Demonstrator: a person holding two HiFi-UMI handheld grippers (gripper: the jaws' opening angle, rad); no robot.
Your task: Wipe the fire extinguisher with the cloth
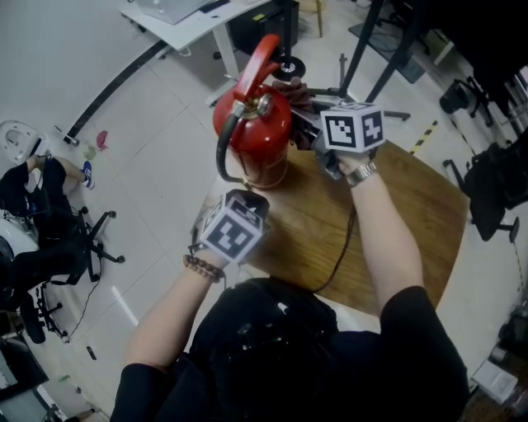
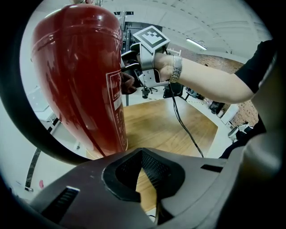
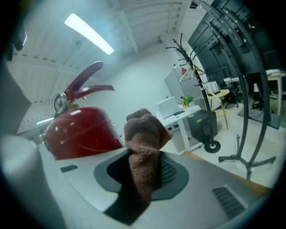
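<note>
A red fire extinguisher [image 1: 252, 136] stands upright near the left edge of a wooden table [image 1: 404, 214], its black hose [image 1: 221, 157] curving down its left side. My right gripper [image 1: 312, 115] is shut on a bunched brown cloth [image 3: 142, 134], which rests against the cylinder's upper right side [image 2: 127, 82]. In the right gripper view the red shoulder, gauge and lever [image 3: 82, 129] lie just left of the cloth. My left gripper [image 1: 247, 199] is low in front of the cylinder [image 2: 80, 76], jaws shut with nothing between them [image 2: 149, 188], the hose [image 2: 27, 129] passing to its left.
A black cable [image 1: 342, 247] trails across the table from my right gripper. Beyond the extinguisher stand a white desk [image 1: 194, 21], a round-based black stand [image 1: 289, 66] and dark frame poles [image 1: 388, 49]. Office chairs and a seated person [image 1: 45, 222] are on the floor at left.
</note>
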